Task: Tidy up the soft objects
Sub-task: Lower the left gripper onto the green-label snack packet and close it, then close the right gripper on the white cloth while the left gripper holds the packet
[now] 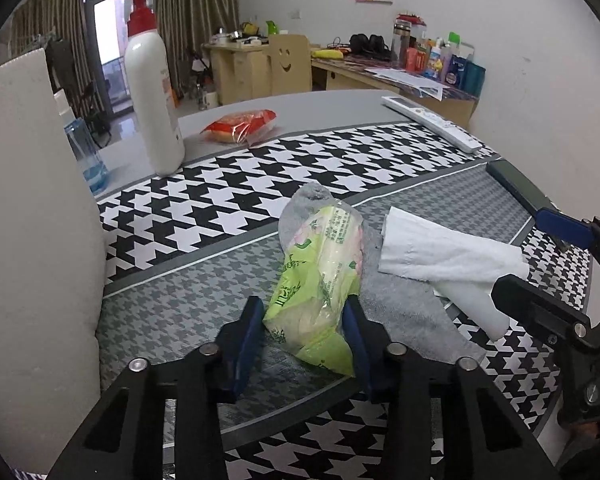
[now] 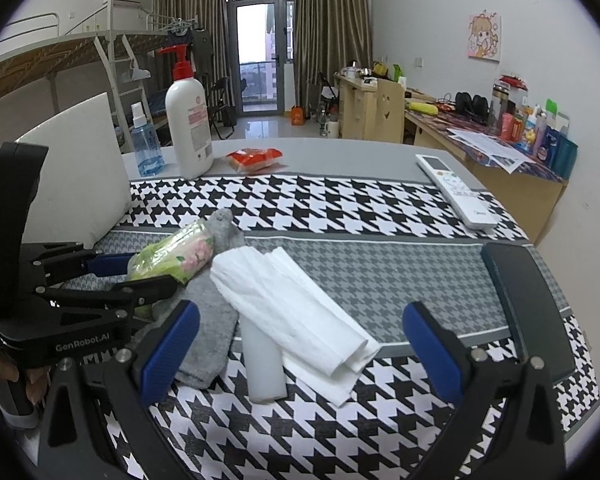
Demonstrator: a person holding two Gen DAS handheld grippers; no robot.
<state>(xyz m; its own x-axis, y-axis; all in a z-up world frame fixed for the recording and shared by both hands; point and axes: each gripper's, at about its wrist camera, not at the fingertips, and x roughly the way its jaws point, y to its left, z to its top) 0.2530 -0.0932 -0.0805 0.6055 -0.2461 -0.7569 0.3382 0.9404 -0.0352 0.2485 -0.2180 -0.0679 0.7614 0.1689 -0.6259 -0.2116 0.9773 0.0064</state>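
On the worktop (image 1: 340, 104), my left tool (image 1: 306, 338) pinches the near end of the green tissue pack (image 1: 322, 276) lying on the grey sock (image 1: 404, 312) — lifting may drag the sock. My right tool (image 2: 300, 354) gapes empty over the white tissues (image 2: 296, 300); the film looks slippery, I think.

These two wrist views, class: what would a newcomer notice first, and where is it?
The green tissue pack lies on a grey sock mid-cloth, with the left gripper closed around it. The right gripper stands open over folded white tissue paper.
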